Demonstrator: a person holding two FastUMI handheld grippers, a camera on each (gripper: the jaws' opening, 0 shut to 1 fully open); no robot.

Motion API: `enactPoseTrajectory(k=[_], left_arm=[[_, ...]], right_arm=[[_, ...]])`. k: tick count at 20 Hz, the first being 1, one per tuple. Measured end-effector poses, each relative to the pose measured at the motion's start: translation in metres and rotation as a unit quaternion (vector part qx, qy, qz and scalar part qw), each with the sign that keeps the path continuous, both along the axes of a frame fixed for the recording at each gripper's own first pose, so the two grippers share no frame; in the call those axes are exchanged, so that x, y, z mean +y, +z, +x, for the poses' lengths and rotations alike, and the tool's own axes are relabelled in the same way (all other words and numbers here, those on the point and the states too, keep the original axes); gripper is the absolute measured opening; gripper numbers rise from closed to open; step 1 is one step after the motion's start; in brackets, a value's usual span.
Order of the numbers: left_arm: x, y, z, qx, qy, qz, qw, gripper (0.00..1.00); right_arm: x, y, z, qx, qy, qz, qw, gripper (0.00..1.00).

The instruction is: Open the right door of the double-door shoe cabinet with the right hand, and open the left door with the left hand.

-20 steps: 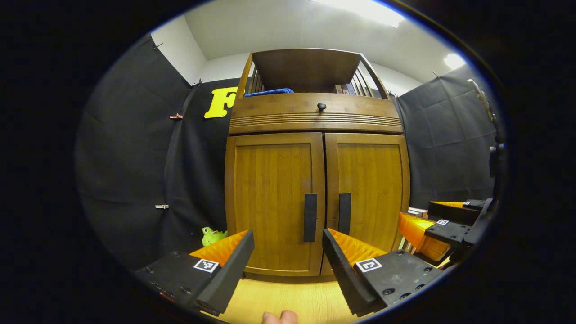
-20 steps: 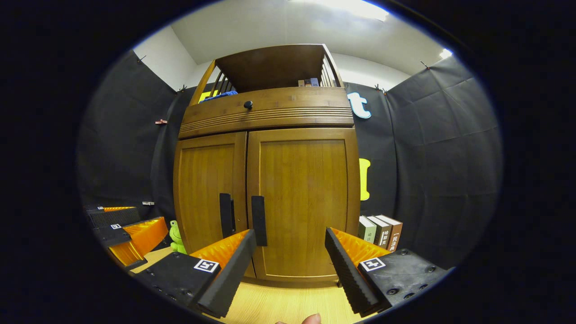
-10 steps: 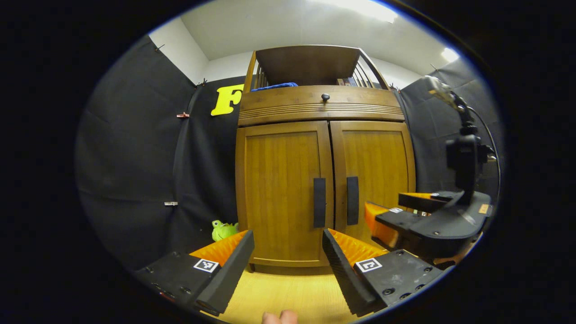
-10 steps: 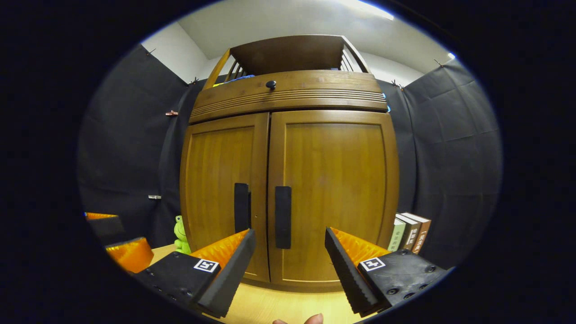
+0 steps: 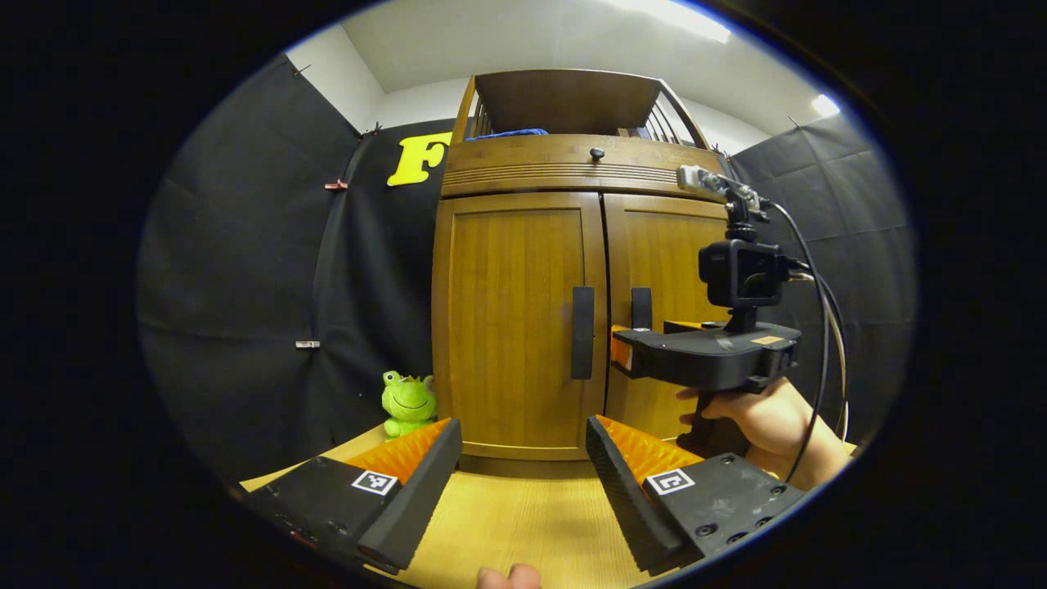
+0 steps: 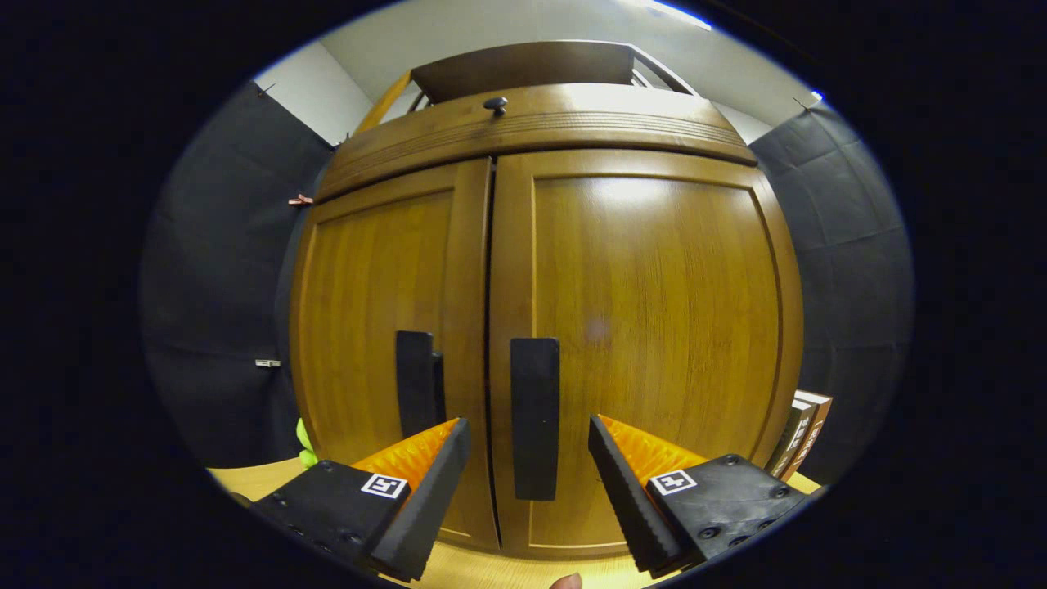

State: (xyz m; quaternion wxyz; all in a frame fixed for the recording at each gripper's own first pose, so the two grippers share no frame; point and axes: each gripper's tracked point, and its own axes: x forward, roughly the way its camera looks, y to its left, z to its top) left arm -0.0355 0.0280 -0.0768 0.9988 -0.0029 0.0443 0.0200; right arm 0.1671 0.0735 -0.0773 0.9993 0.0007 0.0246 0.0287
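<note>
With my right gripper (image 6: 527, 458) spread near the right door's handle (image 6: 535, 417), both doors shut, a misaligned closure risked slipping off; my left gripper (image 5: 523, 470) waited spread, farther back.

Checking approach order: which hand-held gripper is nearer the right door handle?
Right. The right hand-held gripper is open, straddling the right door handle; the left hand-held gripper hangs back.

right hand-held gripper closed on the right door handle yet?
No. In the right gripper view the right hand-held gripper is open, the right door handle standing between its fingers, neither pressing on it.
</note>
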Motion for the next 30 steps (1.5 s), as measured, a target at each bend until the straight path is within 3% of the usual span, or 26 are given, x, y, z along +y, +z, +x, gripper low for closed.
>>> enactPoseTrajectory(k=[2, 3, 4, 5, 6, 9, 11, 12, 13, 15, 16, 18, 19, 30], left_arm=[[0.002, 0.001, 0.001, -0.002, 0.000, -0.003, 1.000, 0.94], [0.003, 0.000, 0.001, -0.002, 0.001, -0.005, 1.000, 0.95], [0.005, 0.001, 0.002, -0.003, 0.002, -0.006, 1.000, 0.94], [0.006, 0.001, 0.001, -0.003, 0.004, -0.007, 1.000, 0.94], [0.007, 0.001, 0.002, -0.003, 0.005, -0.008, 1.000, 0.95], [0.009, -0.001, 0.001, 0.000, 0.008, -0.008, 1.000, 0.94], [0.006, -0.001, 0.001, 0.000, 0.007, -0.007, 1.000, 0.93], [0.005, 0.000, 0.001, 0.001, 0.006, -0.008, 1.000, 0.95], [0.003, 0.000, 0.000, -0.001, 0.004, -0.009, 1.000, 0.95], [0.002, 0.002, -0.001, -0.001, 0.004, -0.010, 1.000, 0.95], [0.003, 0.002, -0.002, -0.001, 0.005, -0.011, 1.000, 0.93], [0.001, 0.005, -0.002, -0.002, 0.007, -0.012, 1.000, 0.93], [0.001, 0.004, -0.003, -0.002, 0.008, -0.012, 1.000, 0.93], [-0.013, 0.007, -0.002, 0.001, 0.010, -0.006, 1.000, 0.93]], right_arm=[[0.001, -0.008, 0.014, 0.005, 0.002, 0.007, 1.000, 0.92], [0.002, -0.007, 0.019, 0.003, 0.000, 0.006, 1.000, 0.68], [-0.002, -0.007, 0.023, 0.002, -0.007, -0.003, 1.000, 0.70], [-0.005, -0.009, 0.023, 0.003, -0.014, -0.014, 1.000, 0.60], [0.001, -0.014, 0.026, 0.002, -0.003, -0.013, 1.000, 0.62], [0.003, -0.012, 0.022, 0.007, 0.005, -0.004, 1.000, 0.37], [0.003, -0.011, 0.021, 0.011, 0.005, 0.009, 1.000, 0.31], [0.003, -0.011, 0.019, 0.011, 0.009, 0.003, 1.000, 0.19], [0.003, -0.011, 0.016, 0.013, 0.013, -0.001, 1.000, 0.24], [0.003, -0.010, 0.007, 0.017, 0.022, 0.006, 1.000, 0.19], [0.003, -0.010, 0.001, 0.020, 0.028, 0.011, 0.999, 0.24], [0.001, -0.007, -0.014, 0.022, 0.039, 0.015, 0.999, 0.19], [-0.001, -0.005, -0.021, 0.022, 0.043, 0.019, 0.999, 0.24], [-0.038, 0.016, -0.112, 0.012, 0.090, 0.043, 0.995, 0.24]])
